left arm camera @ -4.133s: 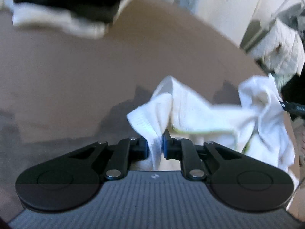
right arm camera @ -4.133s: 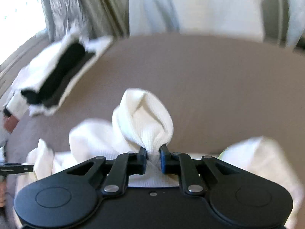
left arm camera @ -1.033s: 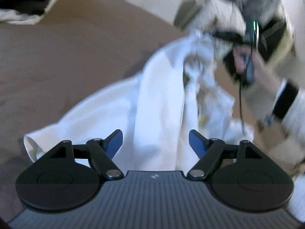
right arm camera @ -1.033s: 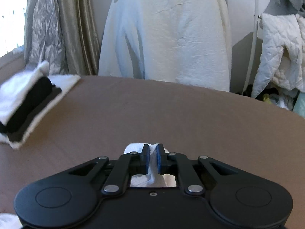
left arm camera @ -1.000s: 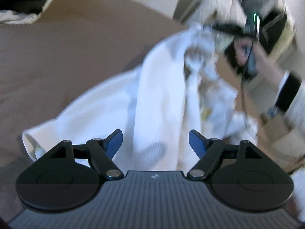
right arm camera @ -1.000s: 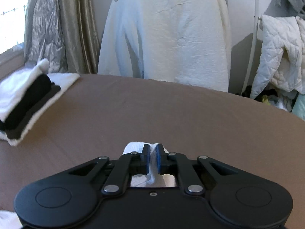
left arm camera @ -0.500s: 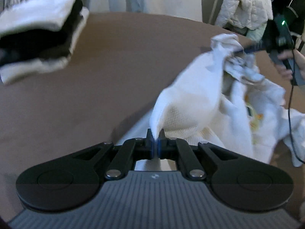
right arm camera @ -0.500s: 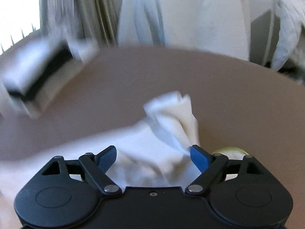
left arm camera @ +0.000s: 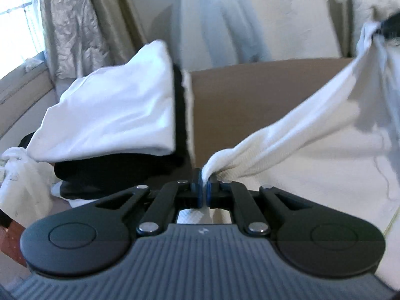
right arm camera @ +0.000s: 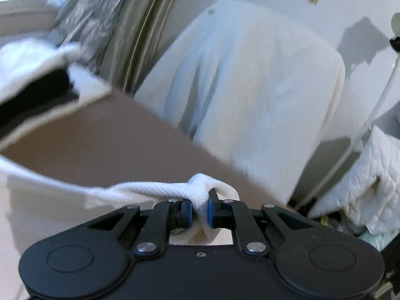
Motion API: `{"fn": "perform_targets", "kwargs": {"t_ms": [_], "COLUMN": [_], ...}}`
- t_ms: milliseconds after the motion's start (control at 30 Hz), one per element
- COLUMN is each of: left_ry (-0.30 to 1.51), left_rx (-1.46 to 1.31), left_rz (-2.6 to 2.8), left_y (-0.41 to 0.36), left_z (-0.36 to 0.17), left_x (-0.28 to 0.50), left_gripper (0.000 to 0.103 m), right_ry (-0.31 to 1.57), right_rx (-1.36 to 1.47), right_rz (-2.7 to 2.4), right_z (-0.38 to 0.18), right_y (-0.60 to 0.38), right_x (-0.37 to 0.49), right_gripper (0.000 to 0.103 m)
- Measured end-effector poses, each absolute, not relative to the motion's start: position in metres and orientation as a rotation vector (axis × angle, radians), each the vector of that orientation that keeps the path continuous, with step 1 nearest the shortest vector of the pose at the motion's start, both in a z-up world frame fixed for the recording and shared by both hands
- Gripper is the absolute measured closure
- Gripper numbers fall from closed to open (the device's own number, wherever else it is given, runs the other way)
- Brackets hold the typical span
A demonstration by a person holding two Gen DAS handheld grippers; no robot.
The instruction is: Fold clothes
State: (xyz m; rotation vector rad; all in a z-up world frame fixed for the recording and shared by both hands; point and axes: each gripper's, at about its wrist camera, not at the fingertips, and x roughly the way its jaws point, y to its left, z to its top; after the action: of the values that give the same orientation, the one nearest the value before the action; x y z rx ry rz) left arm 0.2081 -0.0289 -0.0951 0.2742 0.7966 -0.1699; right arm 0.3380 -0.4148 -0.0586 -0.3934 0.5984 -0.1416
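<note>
A white knit garment point(left arm camera: 312, 135) hangs stretched between both grippers above the brown table point(left arm camera: 250, 95). My left gripper point(left arm camera: 203, 187) is shut on one corner of it. In the left wrist view the cloth runs up and right to the other gripper point(left arm camera: 390, 25). My right gripper point(right arm camera: 200, 208) is shut on another bunched corner of the garment point(right arm camera: 150, 190), which runs off to the left there. The rest of the garment drapes below and is partly hidden by the gripper bodies.
A stack of folded white and black clothes point(left arm camera: 112, 115) lies at the table's left, also in the right wrist view point(right arm camera: 32, 80). A white garment point(right arm camera: 250, 80) hangs behind the table. Curtains point(left arm camera: 75, 25) stand back left; a quilted white item point(right arm camera: 370, 182) lies right.
My right gripper, open half a second ago, has shut on a corner of the garment. Both grippers have lifted, pulling the cloth taut between them. The left stays shut.
</note>
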Motion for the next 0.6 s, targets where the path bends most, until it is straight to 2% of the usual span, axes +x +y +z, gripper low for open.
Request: {"fn": "perform_targets", "kwargs": {"t_ms": [33, 100, 133, 167, 200, 233, 267, 300, 333, 433, 600], "left_ry": [0.813, 0.846, 0.863, 0.878, 0.883, 0.886, 0.868, 0.85, 0.831, 0.767, 0.716], "left_rx": [0.276, 0.279, 0.281, 0.284, 0.295, 0.303, 0.29, 0.276, 0.262, 0.238, 0.215], "left_rz": [-0.147, -0.1, -0.077, -0.052, -0.018, 0.009, -0.021, -0.052, -0.082, -0.192, -0.407], "left_y": [-0.028, -0.026, -0.025, -0.023, -0.02, -0.017, -0.017, -0.017, -0.017, -0.027, -0.072], "left_z": [-0.1, -0.109, -0.113, -0.118, -0.124, -0.129, -0.125, -0.122, -0.118, -0.104, -0.092], "left_x": [0.22, 0.244, 0.256, 0.266, 0.266, 0.266, 0.257, 0.249, 0.24, 0.22, 0.212], "left_gripper": [0.099, 0.086, 0.074, 0.07, 0.07, 0.07, 0.068, 0.065, 0.058, 0.051, 0.046], "right_ry": [0.587, 0.601, 0.625, 0.666, 0.703, 0.721, 0.738, 0.75, 0.763, 0.822, 0.987], "right_rx": [-0.394, -0.396, -0.396, -0.388, -0.379, -0.368, -0.353, -0.319, -0.285, -0.123, 0.193], "right_rz": [-0.147, -0.146, -0.144, -0.158, -0.171, -0.188, -0.201, -0.202, -0.199, -0.123, -0.017], "right_z": [-0.058, -0.066, -0.074, -0.085, -0.096, -0.103, -0.11, -0.114, -0.117, -0.117, -0.136], "right_y": [-0.41, -0.4, -0.396, -0.395, -0.394, -0.394, -0.396, -0.4, -0.404, -0.429, -0.471], "right_x": [0.354, 0.384, 0.397, 0.407, 0.415, 0.415, 0.414, 0.407, 0.401, 0.377, 0.336], "right_gripper": [0.091, 0.088, 0.08, 0.075, 0.061, 0.054, 0.052, 0.046, 0.041, 0.034, 0.034]}}
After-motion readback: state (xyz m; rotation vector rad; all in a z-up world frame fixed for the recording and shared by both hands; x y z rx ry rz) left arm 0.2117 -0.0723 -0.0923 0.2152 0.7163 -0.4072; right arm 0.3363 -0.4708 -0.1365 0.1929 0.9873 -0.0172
